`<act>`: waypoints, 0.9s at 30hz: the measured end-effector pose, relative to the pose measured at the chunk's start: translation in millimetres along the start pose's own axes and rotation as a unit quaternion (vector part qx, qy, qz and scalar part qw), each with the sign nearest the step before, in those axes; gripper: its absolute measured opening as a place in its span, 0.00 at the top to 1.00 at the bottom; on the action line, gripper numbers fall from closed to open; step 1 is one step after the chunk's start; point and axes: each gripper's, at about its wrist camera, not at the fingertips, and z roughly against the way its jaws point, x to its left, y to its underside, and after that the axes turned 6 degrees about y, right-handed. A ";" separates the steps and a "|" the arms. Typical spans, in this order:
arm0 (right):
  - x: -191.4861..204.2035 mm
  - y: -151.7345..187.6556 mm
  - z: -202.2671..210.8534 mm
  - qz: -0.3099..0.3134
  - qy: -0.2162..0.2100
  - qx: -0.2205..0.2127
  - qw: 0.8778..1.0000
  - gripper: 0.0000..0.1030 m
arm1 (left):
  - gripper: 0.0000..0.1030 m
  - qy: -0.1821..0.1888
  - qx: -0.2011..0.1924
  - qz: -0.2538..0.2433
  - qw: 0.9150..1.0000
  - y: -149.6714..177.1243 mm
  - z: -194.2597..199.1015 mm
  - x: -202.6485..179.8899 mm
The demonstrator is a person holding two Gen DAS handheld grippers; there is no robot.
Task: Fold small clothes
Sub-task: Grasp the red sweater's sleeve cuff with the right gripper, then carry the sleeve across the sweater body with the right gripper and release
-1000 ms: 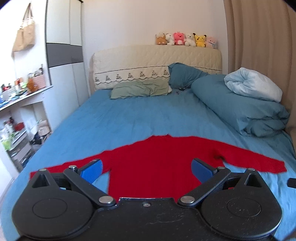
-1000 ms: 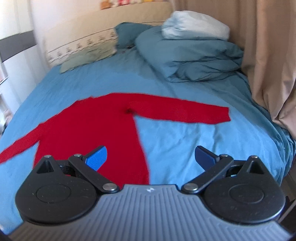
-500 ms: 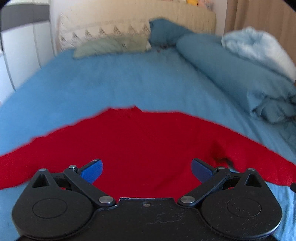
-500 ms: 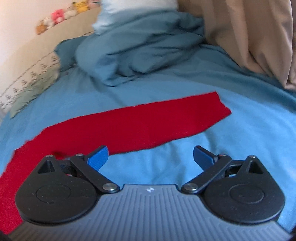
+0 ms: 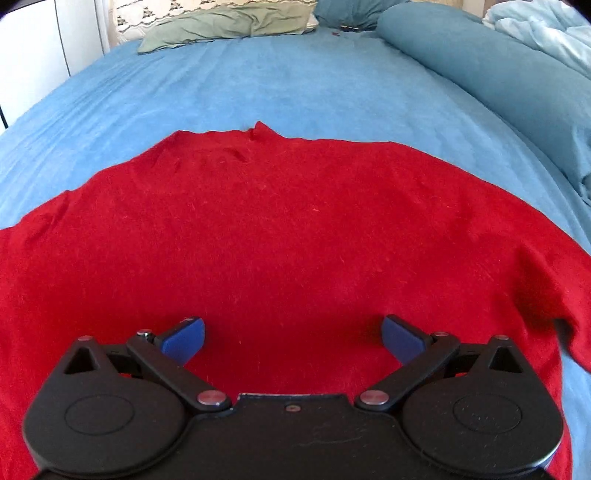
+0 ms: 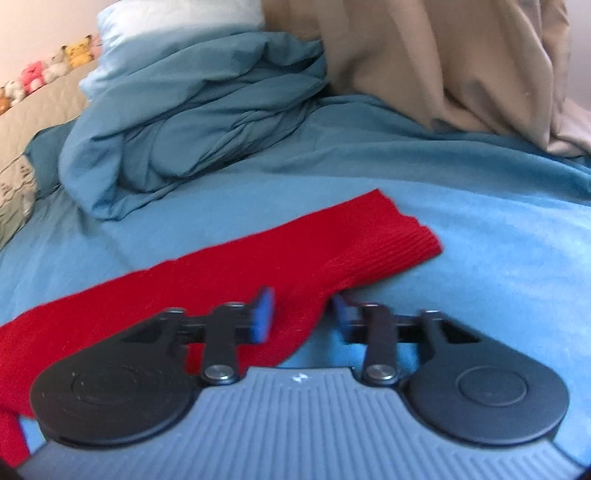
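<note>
A red long-sleeved sweater [image 5: 288, 229] lies flat on the blue bed sheet [image 5: 258, 85], neck pointing away from me. My left gripper [image 5: 292, 338] is open and empty, low over the sweater's body. In the right wrist view the sweater's right sleeve [image 6: 295, 258] runs across the sheet [image 6: 480, 251] to its ribbed cuff [image 6: 399, 240]. My right gripper [image 6: 301, 312] has closed in on the sleeve just short of the cuff, with a raised fold of red fabric pinched between its blue pads [image 6: 262, 314].
A rolled teal duvet [image 6: 192, 125] lies along the right side of the bed, with a pale blue blanket [image 5: 546, 29] on top. A beige curtain [image 6: 443, 62] hangs at the right. A green pillow [image 5: 229, 26] and a headboard with plush toys [image 6: 48, 70] stand at the far end.
Both grippers dropped closer to the sweater. The right gripper moved out along the sleeve to near the cuff and closed from wide open onto the fabric. The left stayed open.
</note>
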 end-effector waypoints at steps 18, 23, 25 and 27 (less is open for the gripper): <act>168.7 -49.4 117.3 0.092 -0.283 -0.081 0.951 0.78 | 0.00 0.021 -0.057 0.038 0.997 -19.2 82.4 90.1; 272.5 21.3 156.4 0.184 -0.418 -0.039 0.888 0.78 | 0.00 -0.012 -0.071 0.078 0.994 -8.3 102.4 147.5; 303.8 70.7 158.6 0.230 -0.446 -0.006 0.865 0.78 | 0.00 -0.022 -0.070 0.085 0.994 -1.4 106.5 166.5; 323.8 119.3 157.7 0.281 -0.447 0.025 0.849 0.78 | 0.00 -0.029 -0.067 0.084 0.994 3.7 106.8 182.5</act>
